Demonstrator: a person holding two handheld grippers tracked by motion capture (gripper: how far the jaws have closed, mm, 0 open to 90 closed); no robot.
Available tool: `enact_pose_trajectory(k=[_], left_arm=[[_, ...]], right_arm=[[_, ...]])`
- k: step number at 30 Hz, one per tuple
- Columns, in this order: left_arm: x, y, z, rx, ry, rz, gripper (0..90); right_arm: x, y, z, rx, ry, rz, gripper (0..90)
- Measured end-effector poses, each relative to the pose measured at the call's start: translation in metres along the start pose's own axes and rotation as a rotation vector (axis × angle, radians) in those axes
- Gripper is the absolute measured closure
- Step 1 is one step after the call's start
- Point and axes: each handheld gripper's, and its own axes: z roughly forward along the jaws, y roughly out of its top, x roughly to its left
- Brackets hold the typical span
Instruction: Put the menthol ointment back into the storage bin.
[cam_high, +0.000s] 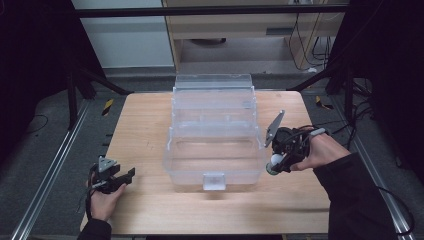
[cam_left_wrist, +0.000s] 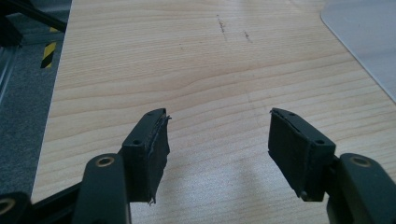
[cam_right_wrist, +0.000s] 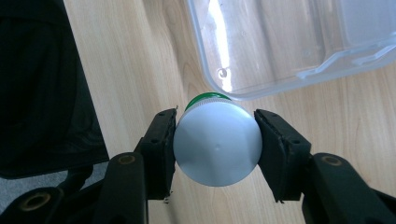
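Dim surroundings, soft overhead light, mild blur.

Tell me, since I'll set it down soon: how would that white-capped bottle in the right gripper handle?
The bottle looks round and smooth, so it may slip or roll if laid sideways. The right gripper pinches only its cap, so it could swivel. It seems small and probably light.

Matt pale wood table (cam_high: 150, 130), clear glossy plastic box (cam_high: 215, 145), smooth white plastic bottle (cam_right_wrist: 217, 142)
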Motion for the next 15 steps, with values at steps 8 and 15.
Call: enact_pose_trajectory(k=[8,15], left_arm=[[0.000,0.000,0.000,-0.001,-0.001,0.000,37.9],[0.000,0.000,-0.001,-0.003,-0.001,0.000,37.9]], right_arm=[[-0.006,0.013,-0.004,-0.009,0.003,-0.003,50.6],[-0.015,0.025,0.003,-0.015,0.005,-0.008,50.6]])
